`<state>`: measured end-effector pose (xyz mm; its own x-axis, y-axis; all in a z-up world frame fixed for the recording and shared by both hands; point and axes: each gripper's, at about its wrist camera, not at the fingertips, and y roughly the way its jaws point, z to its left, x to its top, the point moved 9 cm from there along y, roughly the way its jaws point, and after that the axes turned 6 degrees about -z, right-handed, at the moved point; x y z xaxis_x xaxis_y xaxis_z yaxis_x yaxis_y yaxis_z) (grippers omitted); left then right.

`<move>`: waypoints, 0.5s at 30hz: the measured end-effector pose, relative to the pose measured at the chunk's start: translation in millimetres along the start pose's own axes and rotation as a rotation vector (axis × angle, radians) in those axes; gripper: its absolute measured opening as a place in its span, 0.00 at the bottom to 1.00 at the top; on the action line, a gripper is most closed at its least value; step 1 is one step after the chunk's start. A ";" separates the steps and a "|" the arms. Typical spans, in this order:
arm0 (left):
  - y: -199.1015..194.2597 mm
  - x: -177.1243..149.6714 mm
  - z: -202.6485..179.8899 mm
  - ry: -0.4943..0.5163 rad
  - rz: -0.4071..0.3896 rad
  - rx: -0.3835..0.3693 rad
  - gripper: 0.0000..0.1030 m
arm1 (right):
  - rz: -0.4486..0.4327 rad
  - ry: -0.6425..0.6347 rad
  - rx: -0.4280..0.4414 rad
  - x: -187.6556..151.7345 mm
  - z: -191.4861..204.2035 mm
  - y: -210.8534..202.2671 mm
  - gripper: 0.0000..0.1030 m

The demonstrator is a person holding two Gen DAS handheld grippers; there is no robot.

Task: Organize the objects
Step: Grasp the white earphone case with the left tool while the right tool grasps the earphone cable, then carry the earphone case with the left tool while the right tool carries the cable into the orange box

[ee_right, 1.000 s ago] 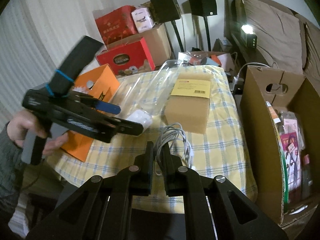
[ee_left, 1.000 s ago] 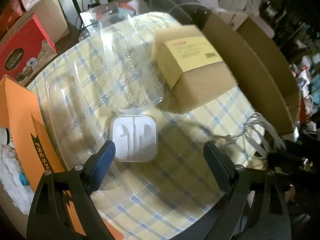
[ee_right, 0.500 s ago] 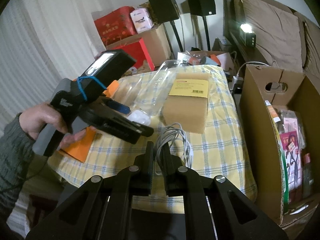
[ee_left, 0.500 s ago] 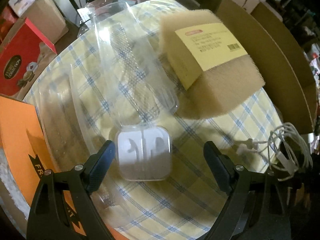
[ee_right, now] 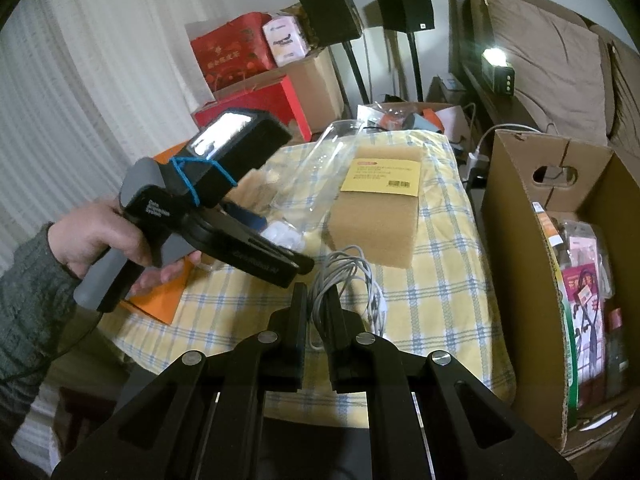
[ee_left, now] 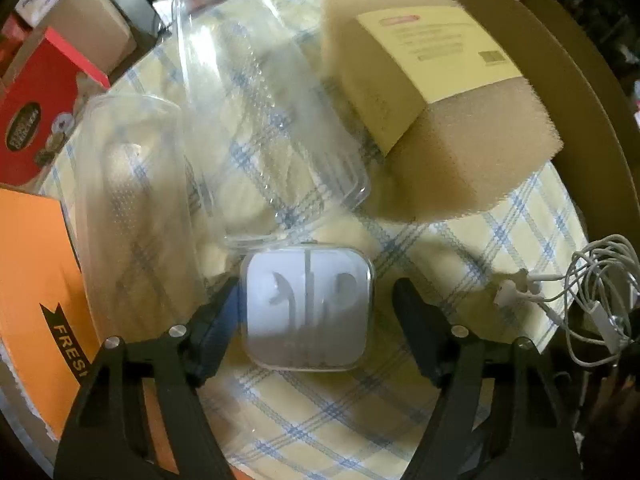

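Left wrist view: the left gripper (ee_left: 314, 312), jaws standing wide apart and gripping nothing, is straddling a white earphone case (ee_left: 309, 309) lying on the checked tablecloth (ee_left: 500, 240); two clear plastic clamshell trays (ee_left: 264, 120) are lying just behind it, contents unclear. Right wrist view: the right gripper (ee_right: 317, 322), fingers nearly together, is pinching a coiled white cable (ee_right: 348, 276); a cardboard box (ee_right: 516, 216) beside the table is holding packaged goods

The orange box (ee_left: 32, 264) at the table's left edge carries a black ribbon with the letters "FRES", cut off below. The yellow label (ee_left: 436, 52) on the sponge block (ee_left: 460, 148) bears a barcode and print too blurred to read.
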<state>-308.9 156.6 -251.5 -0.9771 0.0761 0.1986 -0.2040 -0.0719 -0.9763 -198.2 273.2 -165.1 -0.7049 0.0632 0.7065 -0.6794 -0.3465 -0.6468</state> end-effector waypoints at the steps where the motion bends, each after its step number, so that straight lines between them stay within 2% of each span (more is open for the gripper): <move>1: -0.3 -0.3 -0.3 -0.002 -0.001 0.000 0.67 | 0.000 0.001 -0.001 0.1 -0.3 0.2 0.07; 2: -1.6 -0.5 -0.7 -0.007 -0.005 0.000 0.59 | -0.001 0.003 -0.001 0.1 -0.4 0.0 0.07; 3: -3.3 -0.2 -0.8 -0.009 -0.012 0.002 0.58 | -0.002 0.004 0.000 0.1 -0.5 -0.5 0.07; 9: -8.1 -6.8 -2.9 -0.017 -0.034 -0.005 0.57 | -0.008 -0.001 -0.001 2.0 -0.2 -3.0 0.07; 15: -38.5 -16.0 -5.3 -0.040 -0.107 -0.059 0.57 | -0.029 -0.022 -0.009 12.3 2.6 -14.3 0.07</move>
<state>-285.0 163.4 -217.5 -0.9519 0.0400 0.3038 -0.3043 -0.0064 -0.9526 -196.6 276.5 -146.5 -0.6801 0.0525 0.7313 -0.7016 -0.3363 -0.6283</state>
